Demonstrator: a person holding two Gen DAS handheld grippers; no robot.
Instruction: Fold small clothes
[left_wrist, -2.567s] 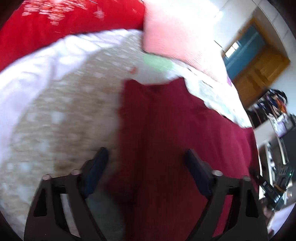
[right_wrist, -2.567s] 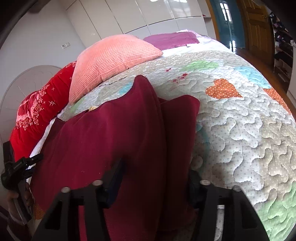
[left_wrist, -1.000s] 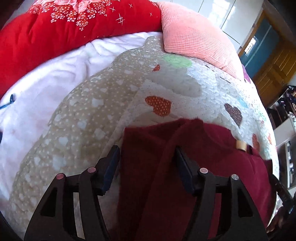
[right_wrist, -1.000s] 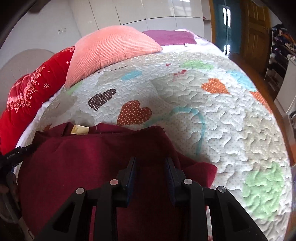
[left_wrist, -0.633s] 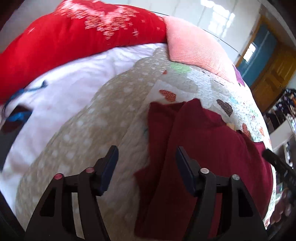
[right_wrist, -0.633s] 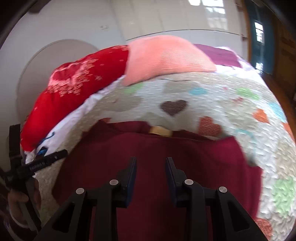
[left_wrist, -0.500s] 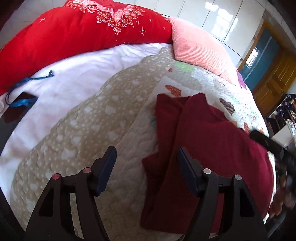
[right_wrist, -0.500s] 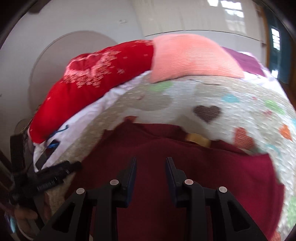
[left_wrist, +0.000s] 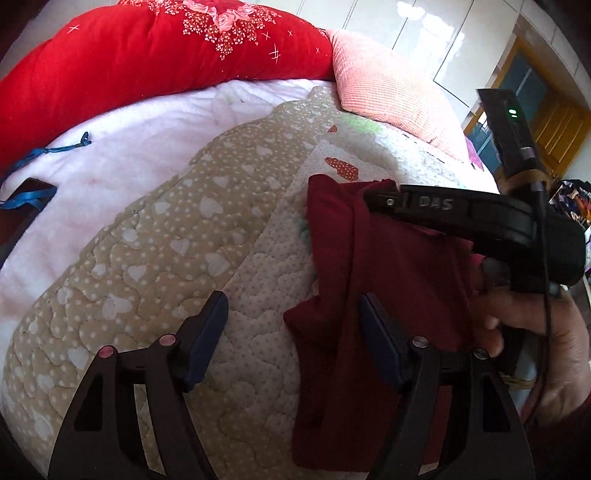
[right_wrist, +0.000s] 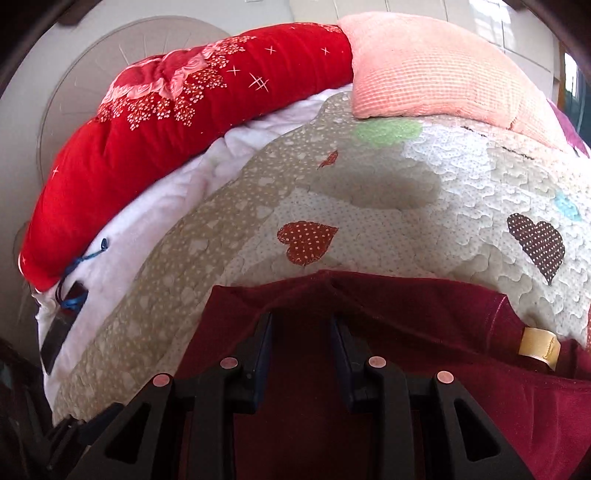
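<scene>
Two claws are over the bed, both angled down at the dark red garment (left_wrist: 388, 277); it lies flat on the heart-patterned quilt (left_wrist: 166, 240), at the near right in your left camera, with a narrower flap folded along its left edge.

Your left claw (left_wrist: 291, 297) is spread wide and its jaws are opening; its left finger is over bare quilt, its right finger is over the left part of the garment, and only the garment's near left corner shows in the gap, with neither pad pressing on it.

Your right claw (right_wrist: 301, 315) has its jaws close together with a narrow gap; its tips sit right at the garment's far edge, where the cloth rises in a small ridge; I cannot tell whether any cloth is caught between them. In the left camera its black finger reaches across the garment's far left corner, and your right hand (left_wrist: 535, 332) grips the handle at the right.

A tan label (right_wrist: 537, 347) shows at the garment's far edge, to the right; a red dotted heart patch (right_wrist: 306, 242) lies just beyond that edge.

Farther off, a red flowered pillow (left_wrist: 147, 55) and a pink pillow (left_wrist: 388, 92) sit side by side; a white blanket (left_wrist: 147, 147) lies between the red pillow and the quilt.
</scene>
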